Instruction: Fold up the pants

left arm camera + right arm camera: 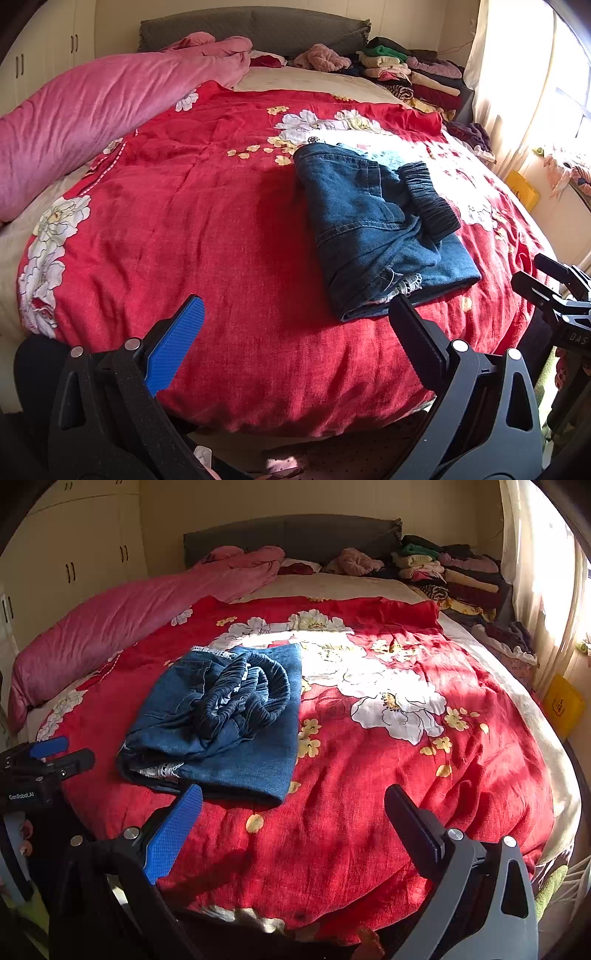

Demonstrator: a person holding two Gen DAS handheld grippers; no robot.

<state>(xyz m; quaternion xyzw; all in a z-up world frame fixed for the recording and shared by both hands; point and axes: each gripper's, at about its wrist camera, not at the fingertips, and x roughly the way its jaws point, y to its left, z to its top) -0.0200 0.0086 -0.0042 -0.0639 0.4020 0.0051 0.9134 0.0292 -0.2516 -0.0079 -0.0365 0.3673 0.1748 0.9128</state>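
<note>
Blue denim pants lie folded into a compact stack on the red floral bedspread, elastic waistband on top. In the right wrist view the pants sit left of centre. My left gripper is open and empty, held above the bed's near edge, just in front and left of the pants. My right gripper is open and empty, near the bed's front edge, right of the pants. The right gripper shows at the left wrist view's right edge; the left gripper shows at the right wrist view's left edge.
A pink quilt lies along the bed's left side. Stacks of folded clothes sit at the head, right of the grey headboard. A curtained window and a yellow bag are on the right. White wardrobes stand left.
</note>
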